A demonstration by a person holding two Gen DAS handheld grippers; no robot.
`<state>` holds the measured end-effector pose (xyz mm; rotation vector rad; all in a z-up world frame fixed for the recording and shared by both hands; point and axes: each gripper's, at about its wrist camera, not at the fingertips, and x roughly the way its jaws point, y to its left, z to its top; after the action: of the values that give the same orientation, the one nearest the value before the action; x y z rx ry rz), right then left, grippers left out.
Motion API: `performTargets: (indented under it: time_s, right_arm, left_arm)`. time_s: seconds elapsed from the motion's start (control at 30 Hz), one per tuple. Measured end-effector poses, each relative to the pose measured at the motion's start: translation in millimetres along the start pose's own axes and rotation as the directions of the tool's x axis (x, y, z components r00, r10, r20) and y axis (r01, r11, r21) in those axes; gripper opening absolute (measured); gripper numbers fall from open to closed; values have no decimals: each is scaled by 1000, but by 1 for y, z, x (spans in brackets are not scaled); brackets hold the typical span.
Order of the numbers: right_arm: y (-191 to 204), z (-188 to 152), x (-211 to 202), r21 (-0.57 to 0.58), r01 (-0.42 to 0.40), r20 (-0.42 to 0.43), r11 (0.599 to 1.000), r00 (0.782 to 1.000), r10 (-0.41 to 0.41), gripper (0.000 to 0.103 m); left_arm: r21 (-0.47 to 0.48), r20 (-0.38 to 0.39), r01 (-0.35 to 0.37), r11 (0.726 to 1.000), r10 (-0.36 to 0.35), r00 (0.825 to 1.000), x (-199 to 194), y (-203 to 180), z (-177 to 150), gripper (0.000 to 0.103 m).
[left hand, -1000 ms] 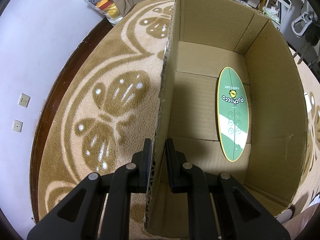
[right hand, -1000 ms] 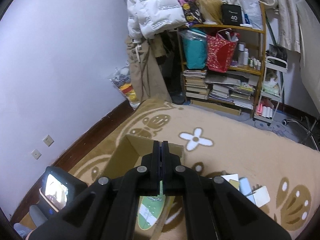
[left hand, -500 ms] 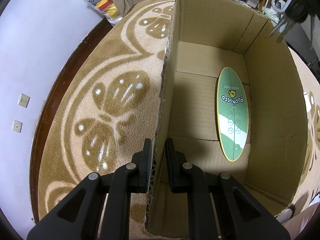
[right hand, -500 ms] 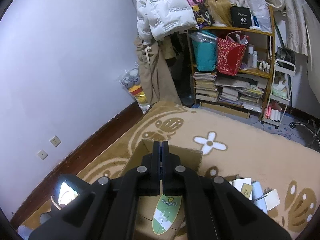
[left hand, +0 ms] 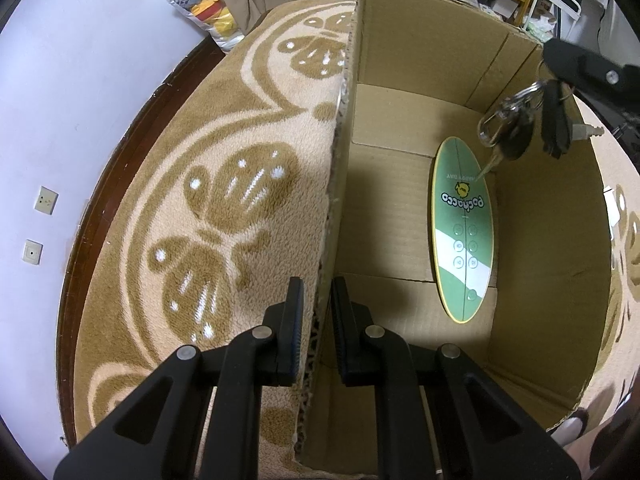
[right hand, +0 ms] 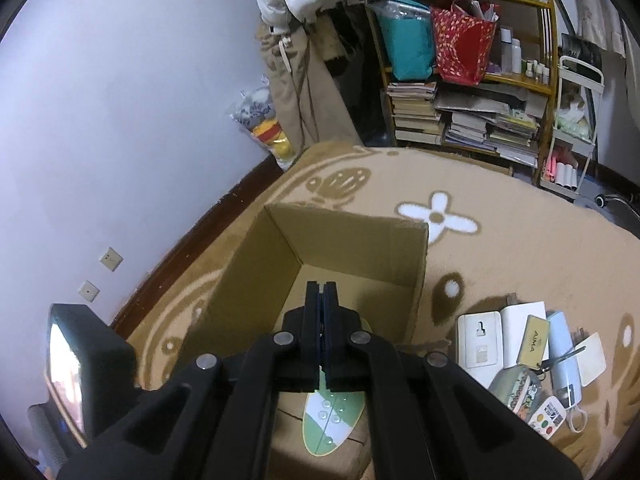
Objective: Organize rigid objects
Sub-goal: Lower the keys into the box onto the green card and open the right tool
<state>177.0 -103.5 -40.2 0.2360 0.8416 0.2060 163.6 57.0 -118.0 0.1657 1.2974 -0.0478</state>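
Note:
An open cardboard box stands on the patterned carpet. On its floor lies a green oval board printed with a cartoon. My left gripper straddles the box's near-left wall, one finger on each side, shut on it. My right gripper enters at the upper right, above the box's far right corner, and a bunch of keys hangs from it over the board's far end. In the right wrist view the right gripper is shut above the box and the board; the keys are hidden there.
Right of the box, several small items lie on the carpet: white boxes, a yellow tag, a pale blue case. A crowded bookshelf and a bag of plush toys stand by the far wall.
The right gripper has come down and forward over the box. The keys now hang inside the box's top right, and the left gripper stays on the wall.

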Motion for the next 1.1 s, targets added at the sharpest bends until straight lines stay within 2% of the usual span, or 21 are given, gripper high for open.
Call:
performTargets:
  time_s: [0.37,0.77,0.87,0.93,1.1]
  right_arm:
    - [7,0,15,-21,53,3,998,999,-53,4]
    - [-3,4,7,34,36,13,999,999,-37,6]
    - [-4,7,-2,30,41,29,999,999,-41,16]
    - [-6,8,-7,31,37,38,999,999,-38,34]
    - [-12,13,-23,44,33,71,998,997,-36,40]
  left_arm:
    - [3,0,-4,1000,4,1000,0,-1,-1,13]
    - [1,-1,-4,1000,4,1000,1,0,-1,13]
    - [2,1,-8,1000,8,1000,1,0,-1,13]
    - [2,0,-7,1000,7,1000,2,1,-1,13]
    - [2,0,-7,1000,7,1000,2,1,-1,13]
